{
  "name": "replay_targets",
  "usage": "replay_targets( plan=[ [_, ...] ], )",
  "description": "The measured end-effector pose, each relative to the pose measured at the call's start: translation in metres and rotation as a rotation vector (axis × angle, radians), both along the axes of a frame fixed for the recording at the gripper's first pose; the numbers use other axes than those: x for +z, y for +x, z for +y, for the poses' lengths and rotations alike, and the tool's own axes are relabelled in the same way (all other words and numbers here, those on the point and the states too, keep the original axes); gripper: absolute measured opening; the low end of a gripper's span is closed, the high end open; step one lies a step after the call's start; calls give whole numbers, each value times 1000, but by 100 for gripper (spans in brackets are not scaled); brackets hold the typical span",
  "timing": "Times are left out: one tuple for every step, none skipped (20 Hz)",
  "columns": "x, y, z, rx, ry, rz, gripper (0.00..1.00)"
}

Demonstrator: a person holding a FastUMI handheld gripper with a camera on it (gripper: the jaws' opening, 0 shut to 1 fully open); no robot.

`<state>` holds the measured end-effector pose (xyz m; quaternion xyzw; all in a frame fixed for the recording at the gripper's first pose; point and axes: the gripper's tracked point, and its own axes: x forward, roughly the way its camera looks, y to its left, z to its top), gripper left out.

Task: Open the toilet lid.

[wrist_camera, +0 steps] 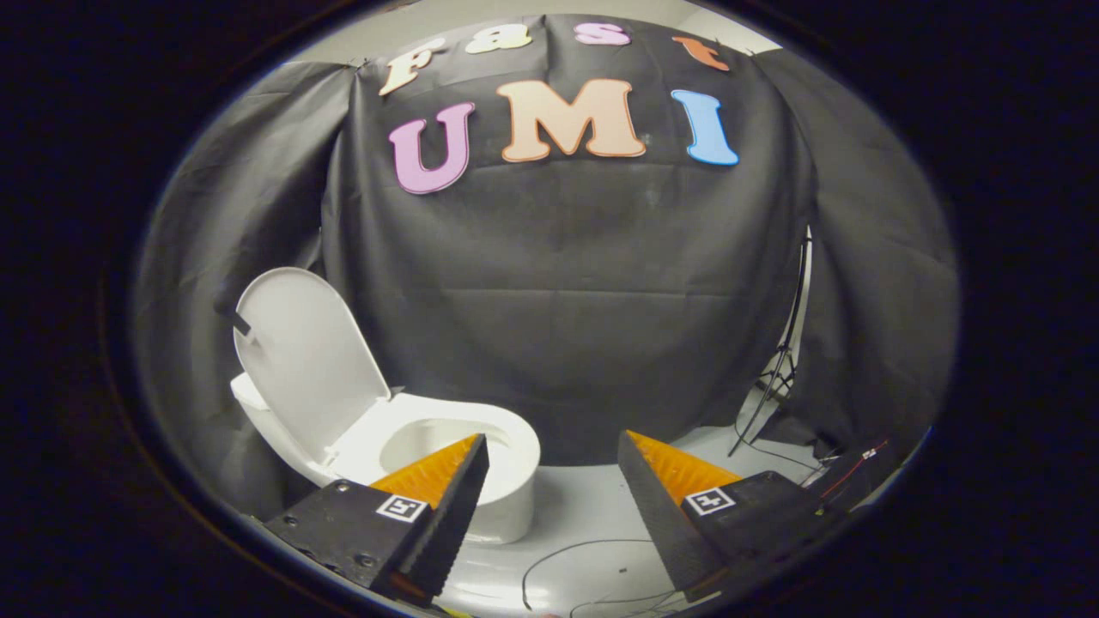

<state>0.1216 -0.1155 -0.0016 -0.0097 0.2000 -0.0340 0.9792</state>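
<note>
The toilet (446, 463) stands against the black cloth wall, beyond the left finger. Its lid (305, 360) is raised upright above the seat (515, 433). The gripper (554, 446) has fingers spread wide, gripping nothing. A tripod stand (777, 369) is well right of the toilet.

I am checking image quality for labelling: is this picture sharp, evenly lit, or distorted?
Gripper view: strong fisheye bending, so the booth wall bulges; the toilet with its raised lid is sharp and brightly lit, no harsh glare; the cloth stays dark; the open claw is near but fairly crisp.
</note>
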Motion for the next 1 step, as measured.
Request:
replay_targets(
  plan=[
    [-3, -2, -6, 6, -5, 1, 93]
  ],
)
